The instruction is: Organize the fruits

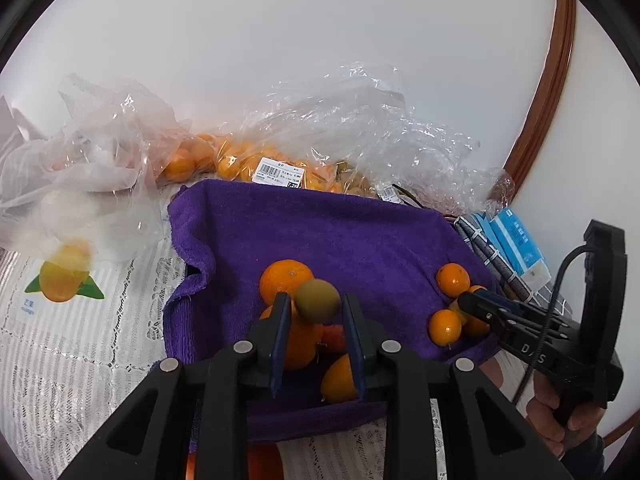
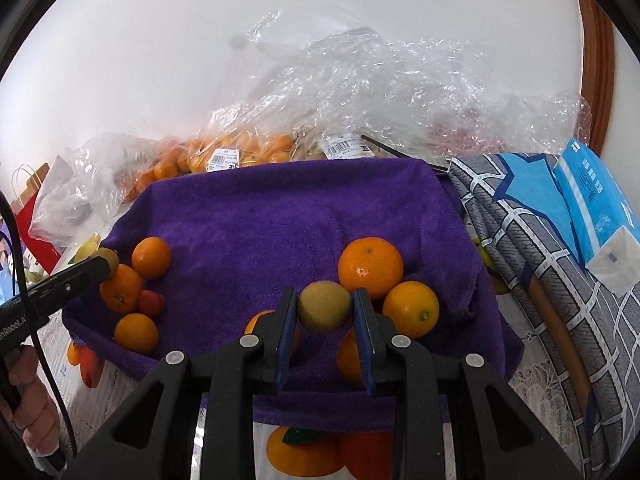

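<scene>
Each gripper is closed on a small greenish-brown fruit, both held over the near edge of the purple towel [image 2: 280,216]: left gripper [image 1: 318,316] pinching its fruit [image 1: 318,300], right gripper [image 2: 325,310] its own fruit [image 2: 325,307]. Oranges [image 2: 370,266] lie just beyond on the towel, bagged fruit [image 2: 248,148] past its far edge

blue tissue pack [image 2: 596,196] on grey patterned cloth [image 2: 532,240], beside wooden frame [image 1: 548,92].
</scene>
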Motion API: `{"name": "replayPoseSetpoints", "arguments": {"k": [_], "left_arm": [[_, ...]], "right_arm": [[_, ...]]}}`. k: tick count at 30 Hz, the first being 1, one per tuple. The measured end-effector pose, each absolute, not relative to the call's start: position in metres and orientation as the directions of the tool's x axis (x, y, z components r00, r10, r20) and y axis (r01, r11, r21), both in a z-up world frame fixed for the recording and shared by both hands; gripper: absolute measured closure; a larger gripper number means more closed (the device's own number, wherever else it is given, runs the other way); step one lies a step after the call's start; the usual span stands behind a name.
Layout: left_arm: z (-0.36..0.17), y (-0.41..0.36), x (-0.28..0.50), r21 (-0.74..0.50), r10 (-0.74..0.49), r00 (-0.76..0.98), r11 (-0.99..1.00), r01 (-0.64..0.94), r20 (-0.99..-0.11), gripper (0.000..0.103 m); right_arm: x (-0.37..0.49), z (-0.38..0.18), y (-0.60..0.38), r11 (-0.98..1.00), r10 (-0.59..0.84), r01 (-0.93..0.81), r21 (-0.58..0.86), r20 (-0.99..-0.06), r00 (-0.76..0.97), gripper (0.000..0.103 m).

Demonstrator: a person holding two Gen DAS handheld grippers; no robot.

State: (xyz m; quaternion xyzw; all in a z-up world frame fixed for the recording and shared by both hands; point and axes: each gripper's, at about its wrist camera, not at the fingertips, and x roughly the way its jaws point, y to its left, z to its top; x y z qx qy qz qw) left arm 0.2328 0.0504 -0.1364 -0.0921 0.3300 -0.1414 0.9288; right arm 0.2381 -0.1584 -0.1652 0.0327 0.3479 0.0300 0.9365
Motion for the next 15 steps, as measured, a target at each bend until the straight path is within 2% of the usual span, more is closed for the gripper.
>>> {"name": "replayPoseSetpoints", "arguments": {"k": [2, 7, 9, 11, 15], "left_arm": [[-0.134, 0.049, 0.232, -0.264, -0.322, 0.739, 0.944, 0.2, -0.592, 0.074], [-0.112, 0.043, 0.219, -0.188, -0.256, 0.771, 0.966, 0.179, -0.583, 0.058], [-0.104, 0.04, 0.211, -0.178, -0.244, 0.763, 0.969, 0.17, -0.598, 0.058], [-0.099, 0.039, 0.2, -0.177, -0.238, 0.757, 0.971, 0.163, -0.609, 0.058], [-0.089, 0.036, 0.174, -0.146, -0.197, 0.748, 0.98, 0.135, -0.634, 0.056]], "right_arm": [[0.235, -0.16, -0.159, 0.997, 0.065, -0.018, 0.079, -0.646, 0.76, 0.068], [0.207, -0.131, -0.158, 0.998, 0.007, 0.037, 0.055, -0.639, 0.769, 0.06], [0.191, -0.118, -0.157, 0.999, -0.007, 0.04, 0.037, -0.632, 0.775, 0.049], [0.174, -0.105, -0.155, 0.999, -0.031, 0.051, 0.015, -0.625, 0.78, 0.044], [0.144, -0.088, -0.151, 0.998, -0.05, 0.066, 0.002, -0.636, 0.77, 0.042]]}}
